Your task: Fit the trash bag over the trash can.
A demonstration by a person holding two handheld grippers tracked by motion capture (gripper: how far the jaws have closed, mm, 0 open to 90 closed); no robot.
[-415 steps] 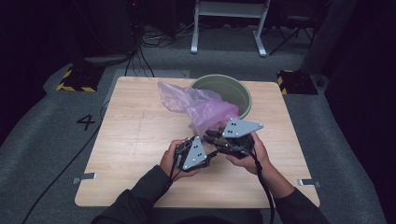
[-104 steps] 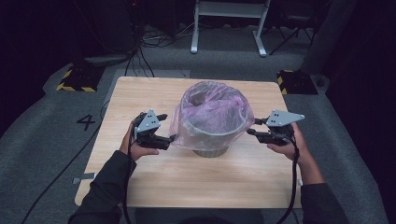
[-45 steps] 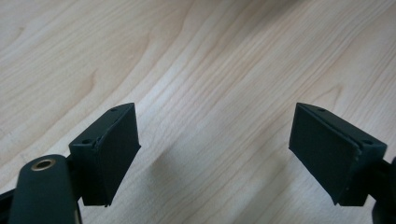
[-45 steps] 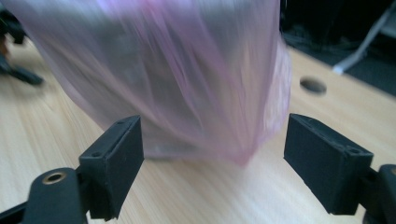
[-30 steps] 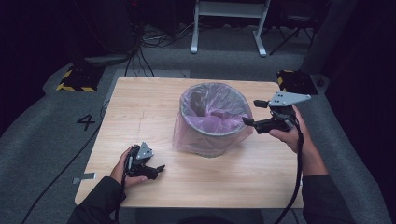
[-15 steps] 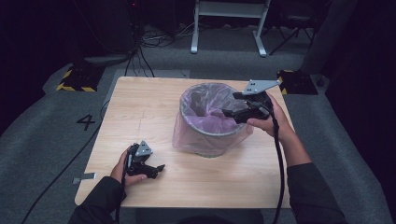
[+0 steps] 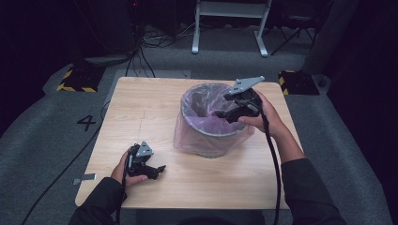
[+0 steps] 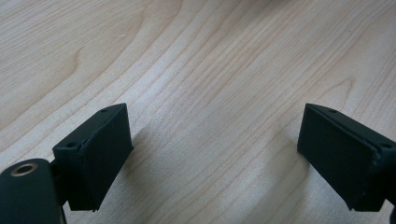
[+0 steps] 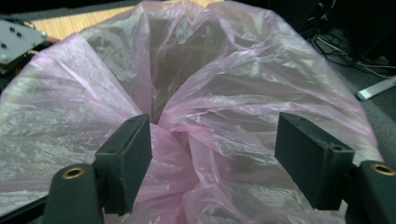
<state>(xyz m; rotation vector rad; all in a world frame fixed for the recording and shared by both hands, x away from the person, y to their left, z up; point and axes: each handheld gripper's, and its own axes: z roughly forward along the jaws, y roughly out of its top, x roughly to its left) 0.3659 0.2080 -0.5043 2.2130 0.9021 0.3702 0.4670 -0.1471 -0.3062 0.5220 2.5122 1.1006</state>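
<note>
Your right gripper [image 7: 225, 112], jaws wide and empty above the bag [image 9: 224, 93], risks dragging it off the bin [image 7: 206, 136]; left gripper [image 7: 157, 169] idles open.

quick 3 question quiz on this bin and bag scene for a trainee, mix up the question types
1. True or false: the pink bag is draped over the rim of the grey bin.
2. Which gripper is at the bin's mouth? A) the left gripper B) the right gripper
3. Fill in: the left gripper's jaws are ____ above the bare wooden table.

Key
1. True: the bag lines the bin and hangs down its outside.
2. B: its jaws are apart over the bag's inner folds.
3. Open, with nothing between them.
</note>
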